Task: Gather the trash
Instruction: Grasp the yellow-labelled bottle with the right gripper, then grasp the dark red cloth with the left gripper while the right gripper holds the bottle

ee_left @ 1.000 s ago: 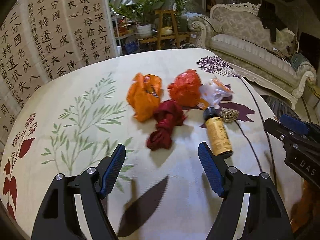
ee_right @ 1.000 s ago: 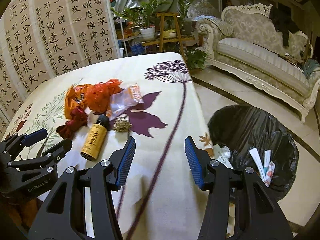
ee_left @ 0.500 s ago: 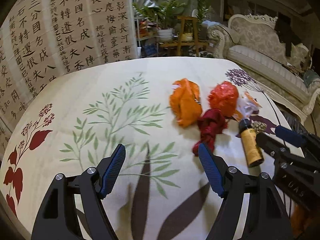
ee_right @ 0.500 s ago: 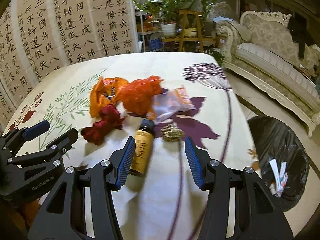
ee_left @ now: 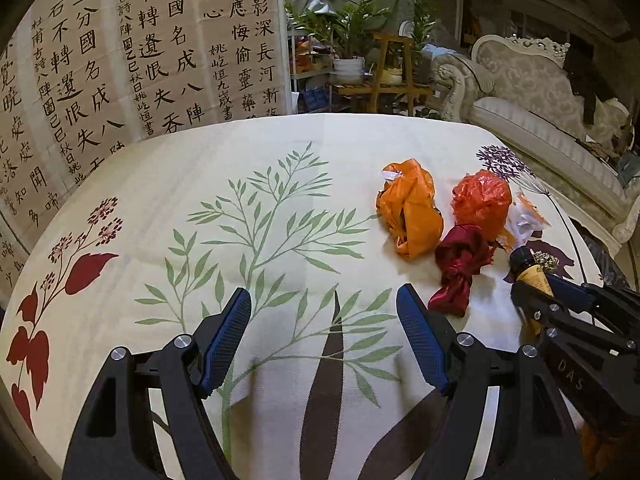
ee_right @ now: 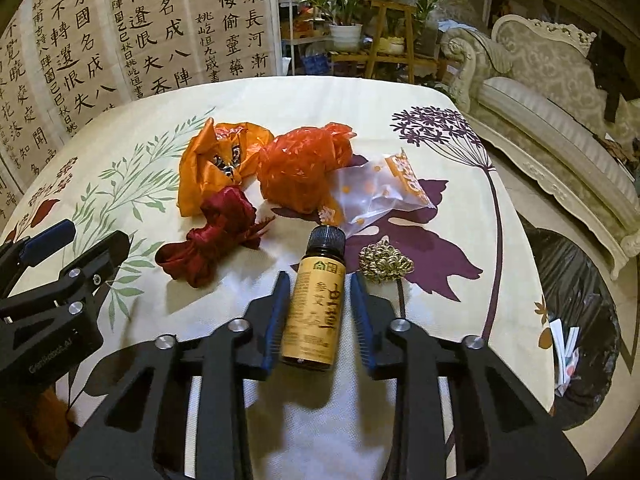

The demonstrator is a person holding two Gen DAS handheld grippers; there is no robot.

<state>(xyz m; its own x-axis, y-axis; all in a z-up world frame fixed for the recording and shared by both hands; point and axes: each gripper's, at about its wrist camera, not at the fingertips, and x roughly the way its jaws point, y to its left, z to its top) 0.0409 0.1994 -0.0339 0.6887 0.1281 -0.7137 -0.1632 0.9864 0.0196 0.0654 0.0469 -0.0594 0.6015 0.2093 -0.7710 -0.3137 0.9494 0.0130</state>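
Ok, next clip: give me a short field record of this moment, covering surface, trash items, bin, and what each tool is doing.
surface: table with floral cloth
trash on table: orange bag, red bag, dark red cloth, clear wrapper, gold scrubber, small bottle
bin: black bag beside the table, paper scraps inside
right tool: closing around the lying bottle, slim gaps at both sides
left tool: open, empty, over bare cloth
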